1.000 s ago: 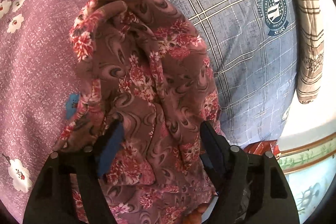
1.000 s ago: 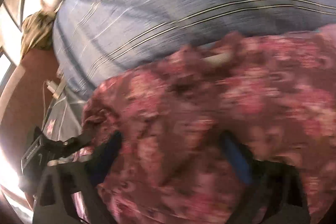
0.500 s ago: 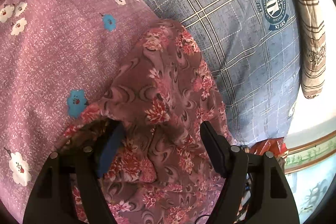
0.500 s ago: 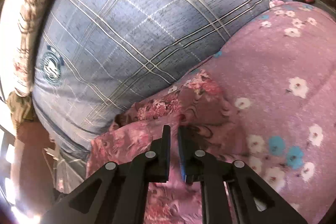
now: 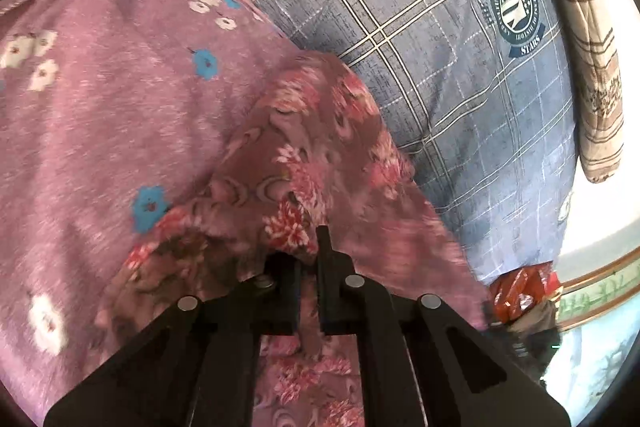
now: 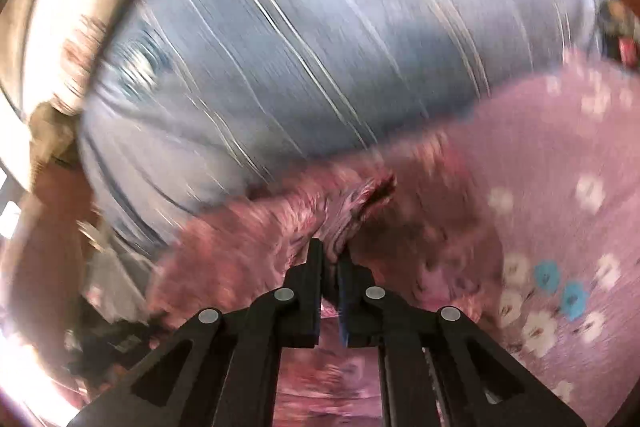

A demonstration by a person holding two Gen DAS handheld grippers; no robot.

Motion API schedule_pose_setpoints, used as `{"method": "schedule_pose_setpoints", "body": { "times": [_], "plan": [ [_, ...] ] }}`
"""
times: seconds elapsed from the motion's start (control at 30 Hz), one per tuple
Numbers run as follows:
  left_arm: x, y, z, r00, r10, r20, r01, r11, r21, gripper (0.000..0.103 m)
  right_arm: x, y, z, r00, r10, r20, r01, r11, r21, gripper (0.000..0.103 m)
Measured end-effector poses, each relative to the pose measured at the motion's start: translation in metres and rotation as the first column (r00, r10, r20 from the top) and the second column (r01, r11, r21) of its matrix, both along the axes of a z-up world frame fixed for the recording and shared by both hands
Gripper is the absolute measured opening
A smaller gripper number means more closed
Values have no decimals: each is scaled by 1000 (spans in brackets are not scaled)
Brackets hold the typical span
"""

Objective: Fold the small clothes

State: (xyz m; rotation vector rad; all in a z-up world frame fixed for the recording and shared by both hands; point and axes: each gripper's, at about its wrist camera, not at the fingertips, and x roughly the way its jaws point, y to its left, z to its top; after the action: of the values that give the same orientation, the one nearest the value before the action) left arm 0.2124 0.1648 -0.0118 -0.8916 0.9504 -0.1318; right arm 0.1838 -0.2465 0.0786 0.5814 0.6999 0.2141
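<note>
Garment (image 5: 304,163) | left fingers (image 5: 326,259) pinching fold | right fingers (image 6: 316,259) apparently pinching edge

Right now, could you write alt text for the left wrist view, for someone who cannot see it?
The left tool is pinched shut on a fold of a brown-and-red floral garment. The garment lies across a mauve flowered fabric and a blue-grey plaid cloth with a round crest.
</note>
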Motion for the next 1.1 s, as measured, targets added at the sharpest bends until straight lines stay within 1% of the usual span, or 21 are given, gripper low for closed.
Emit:
{"method": "schedule_pose_setpoints", "body": {
  "times": [0.07,0.13,0.17,0.2,0.23,0.27,0.3,0.33,0.37,0.4,0.5,0.57,0.63,0.7,0.73,0.8,0.87,0.93,0.97,1.0,1.1],
  "plan": [
    [-2,-1,-1,1000,-23,-17,23,1000,-20,10,-6,-14,0,999,-30,-15,30,999,-18,6],
    [-1,-4,-5,998,-47,-36,46,998,-42,33,-3,-23,-21,990,-72,-121,61,994,-96,6],
    [0,-3,-7,998,-42,-48,40,998,-48,38,-2,-26,-36,981,-77,-180,56,992,-115,6],
    [0,-2,-8,998,-39,-47,36,997,-62,46,-2,-27,-43,977,-79,-200,59,993,-107,6],
    [1,1,-10,999,-35,-41,31,995,-90,48,-4,-27,-47,975,-82,-205,66,994,-82,7],
    [2,3,-11,999,-31,-39,26,994,-106,48,-7,-28,-50,978,-74,-197,69,997,-30,12],
    [4,5,-12,999,-15,-33,11,993,-118,47,-8,-27,-49,978,-82,-193,79,997,-21,12],
    [5,6,-13,1000,-5,-30,2,994,-112,33,-8,-26,-49,978,-90,-190,87,996,-27,12],
    [7,6,-13,1000,6,-31,-9,996,-91,15,-6,-24,-48,978,-81,-191,74,996,-41,7],
    [8,7,-11,999,7,-33,-9,998,-64,3,-5,-21,-40,982,-66,-174,56,997,-59,7],
    [0,10,-5,999,26,-27,-27,998,-50,3,-15,-25,-11,997,-53,-53,52,999,-11,6],
    [0,7,-5,998,18,-53,-19,1000,-3,3,-18,-26,-3,998,-59,-30,58,998,-22,6],
    [3,6,-15,995,6,-100,-6,1000,1,5,-14,-25,-18,993,-60,-98,55,997,-55,6],
    [5,6,-18,994,-1,-105,1,1000,4,6,-4,-19,-53,969,-49,-240,12,988,-152,6],
    [6,5,-17,994,-8,-106,9,1000,9,6,-6,-18,-61,965,-43,-260,-2,985,-171,6],
    [7,4,-13,995,-22,-95,24,1000,20,6,-20,-19,-46,974,-73,-213,34,984,-178,10],
    [4,4,-11,996,-24,-88,26,999,19,10,-31,-22,-31,983,-70,-169,52,993,-109,14],
    [0,2,-7,996,-39,-74,41,999,22,21,-45,-23,-20,989,-46,-138,45,999,-14,18],
    [-2,0,-5,997,-43,-71,46,999,28,24,-51,-22,-19,990,-31,-137,35,999,27,25],
    [-5,-2,-1,997,-48,-64,51,998,43,28,-56,-19,-23,987,-20,-158,31,997,69,29],
    [-10,-6,4,997,-59,-55,64,994,92,35,-63,-8,-46,970,19,-242,33,977,209,30]
  ]
}}
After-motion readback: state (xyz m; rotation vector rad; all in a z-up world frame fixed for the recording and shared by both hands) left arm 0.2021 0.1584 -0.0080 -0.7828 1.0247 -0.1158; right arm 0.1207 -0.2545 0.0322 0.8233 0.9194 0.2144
